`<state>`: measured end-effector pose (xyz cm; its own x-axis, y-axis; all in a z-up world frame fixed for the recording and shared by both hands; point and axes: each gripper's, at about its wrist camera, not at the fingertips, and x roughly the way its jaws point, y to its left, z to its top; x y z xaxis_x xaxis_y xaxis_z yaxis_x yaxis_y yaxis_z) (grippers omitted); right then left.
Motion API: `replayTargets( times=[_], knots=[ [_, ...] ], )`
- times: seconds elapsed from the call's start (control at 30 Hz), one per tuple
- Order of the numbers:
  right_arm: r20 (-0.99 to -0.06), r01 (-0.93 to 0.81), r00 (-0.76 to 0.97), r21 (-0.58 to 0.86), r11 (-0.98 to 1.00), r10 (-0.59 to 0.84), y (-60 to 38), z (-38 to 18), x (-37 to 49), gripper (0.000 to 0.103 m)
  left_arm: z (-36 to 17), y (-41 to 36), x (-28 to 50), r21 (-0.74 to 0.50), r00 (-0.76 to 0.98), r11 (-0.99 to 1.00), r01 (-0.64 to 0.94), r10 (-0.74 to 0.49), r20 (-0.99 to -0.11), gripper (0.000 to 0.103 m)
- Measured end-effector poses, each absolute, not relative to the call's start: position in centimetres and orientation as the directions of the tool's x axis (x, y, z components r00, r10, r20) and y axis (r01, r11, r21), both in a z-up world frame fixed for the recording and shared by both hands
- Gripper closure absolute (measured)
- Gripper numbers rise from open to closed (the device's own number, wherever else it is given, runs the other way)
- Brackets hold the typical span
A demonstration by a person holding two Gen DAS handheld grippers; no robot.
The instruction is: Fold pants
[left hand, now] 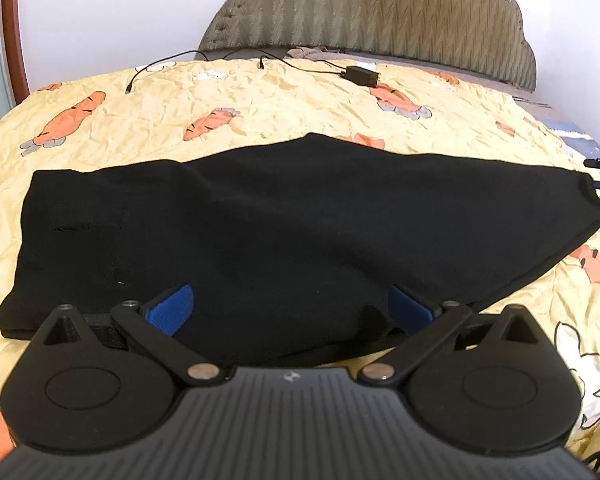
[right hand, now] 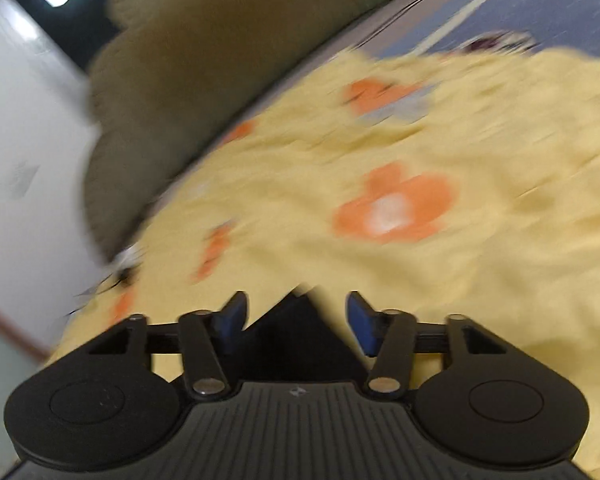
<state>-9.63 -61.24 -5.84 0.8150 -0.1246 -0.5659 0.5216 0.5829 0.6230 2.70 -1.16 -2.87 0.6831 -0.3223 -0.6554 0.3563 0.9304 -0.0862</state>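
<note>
Yellow carrot-print bedspread [left hand: 300, 96] seen under black pants [left hand: 260, 216], laid folded lengthwise at 12 o'clock of left gripper [left hand: 290, 308], jaws spread, nothing grasped. Right gripper [right hand: 296, 320] parted, pants corner between pads, unpinched. Cross-fold judged next; hem grasp needed.

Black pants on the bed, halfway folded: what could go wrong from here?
1. The right tongs stand open with a corner of the black fabric pants loose between them; pulling away could drag it and undo the fold.
2. The black charger block with cables lies on the yellow carrot-print bedspread behind; a far fold could snag it.
</note>
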Motion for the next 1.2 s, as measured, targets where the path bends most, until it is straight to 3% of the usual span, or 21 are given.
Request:
replayTargets(
  times=[0.1,0.2,0.27,0.37,0.5,0.63,0.8,0.93,1.07,1.2],
  knots=[
    [-0.573,0.499,0.811,0.57,0.653,-0.12,-59.9,-5.7,-9.9,0.058,-3.1,-1.5,2.9,-0.087,0.677,0.93,0.358,-0.322,-0.662,0.0],
    [-0.448,0.371,0.892,0.648,0.666,-0.061,-58.8,-4.9,-11.7,0.059,-3.0,-1.8,2.6,-0.071,0.684,0.929,0.363,-0.317,-0.657,0.0],
    [-0.423,0.325,0.904,0.582,0.746,-0.064,-57.2,-3.7,-12.4,0.059,-3.0,-1.9,2.6,-0.056,0.689,0.93,0.364,-0.31,-0.655,0.0],
    [-0.471,0.358,0.871,0.413,0.837,-0.14,-55.4,-3.0,-11.8,0.058,-3.2,-1.9,3.0,-0.064,0.681,0.93,0.363,-0.311,-0.663,0.0],
    [-0.487,0.287,0.872,0.432,0.855,-0.047,-54.4,-3.5,-10.5,0.057,-3.3,-1.9,2.9,-0.07,0.681,0.93,0.36,-0.313,-0.662,0.0],
    [-0.536,0.29,0.837,0.271,0.918,-0.106,-51.2,-2.8,-9.0,0.059,-3.2,-1.8,2.9,-0.056,0.687,0.93,0.363,-0.307,-0.659,0.0],
    [-0.504,0.519,0.818,0.436,0.736,-0.278,-56.0,-2.7,-11.2,0.056,-3.0,-1.5,3.0,-0.063,0.697,0.934,0.352,-0.307,-0.648,0.0],
    [-0.552,0.486,0.811,0.452,0.748,-0.193,-55.5,-2.8,-9.7,0.056,-3.0,-1.3,3.2,-0.046,0.708,0.94,0.339,-0.287,-0.646,0.0],
    [-0.546,0.395,0.835,0.506,0.766,-0.07,-50.0,-2.9,-7.1,0.046,-2.7,-1.1,2.8,-0.083,0.691,0.933,0.35,-0.317,-0.65,0.0],
    [-0.635,0.324,0.766,0.244,0.914,-0.102,-41.2,-2.0,-3.9,0.046,-2.0,-3.2,1.5,-0.018,0.707,0.9,0.435,-0.354,-0.612,0.0]
  ],
)
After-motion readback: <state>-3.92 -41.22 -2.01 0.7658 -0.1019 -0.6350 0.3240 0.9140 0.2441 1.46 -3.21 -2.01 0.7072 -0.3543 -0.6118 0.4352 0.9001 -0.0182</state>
